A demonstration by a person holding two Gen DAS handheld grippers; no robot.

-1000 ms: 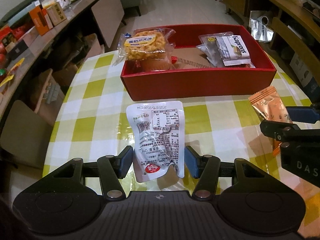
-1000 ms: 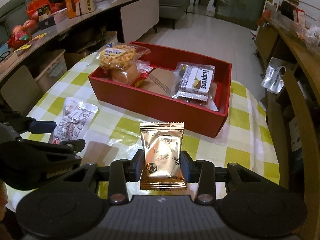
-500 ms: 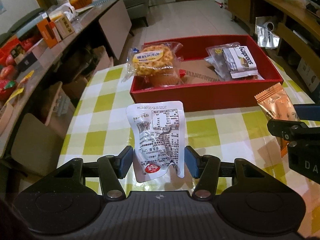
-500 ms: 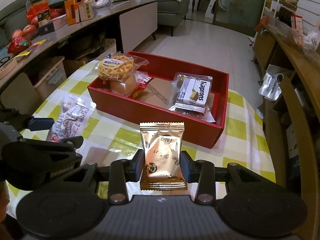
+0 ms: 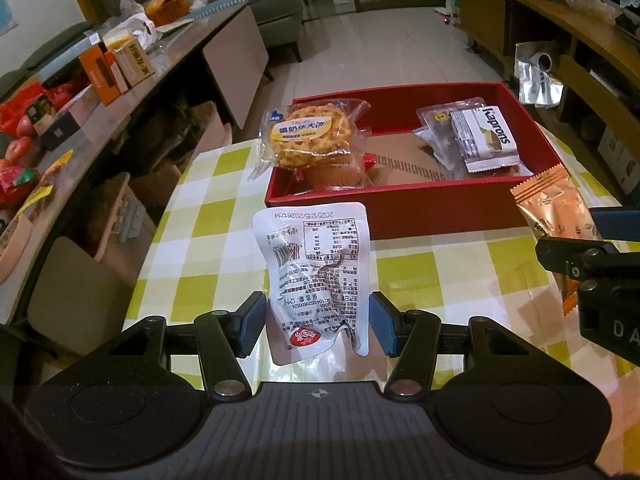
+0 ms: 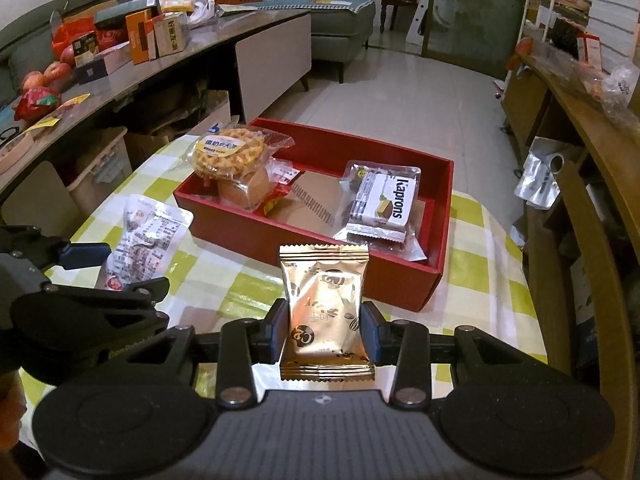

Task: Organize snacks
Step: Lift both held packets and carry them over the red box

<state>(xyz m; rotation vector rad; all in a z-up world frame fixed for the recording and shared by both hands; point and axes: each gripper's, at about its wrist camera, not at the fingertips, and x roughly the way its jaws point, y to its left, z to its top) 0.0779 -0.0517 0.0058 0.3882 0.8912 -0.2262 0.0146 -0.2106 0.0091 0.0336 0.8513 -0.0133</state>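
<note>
My left gripper (image 5: pixel 317 328) is shut on a white printed snack pouch (image 5: pixel 316 276) and holds it above the checked table, short of the red box (image 5: pixel 400 208). My right gripper (image 6: pixel 324 334) is shut on a gold foil snack packet (image 6: pixel 325 312), also lifted above the table in front of the red box (image 6: pixel 312 248). The box holds a yellow waffle snack bag (image 5: pixel 308 136) on a muffin at its left and a white "Kaprons" wafer pack (image 5: pixel 482 140) at its right. The gold packet (image 5: pixel 554 210) shows at the right of the left wrist view; the white pouch (image 6: pixel 144 240) shows at the left of the right wrist view.
The table has a yellow and white checked cloth (image 5: pixel 440 276). A long counter (image 6: pixel 100 68) with boxes and fruit runs along the left. A wooden shelf unit (image 6: pixel 580 140) stands on the right. Tiled floor (image 6: pixel 400 92) lies beyond the box.
Both grippers have risen and drawn back from the table with their packets still held. The red box now looks farther away and lower in both views.
</note>
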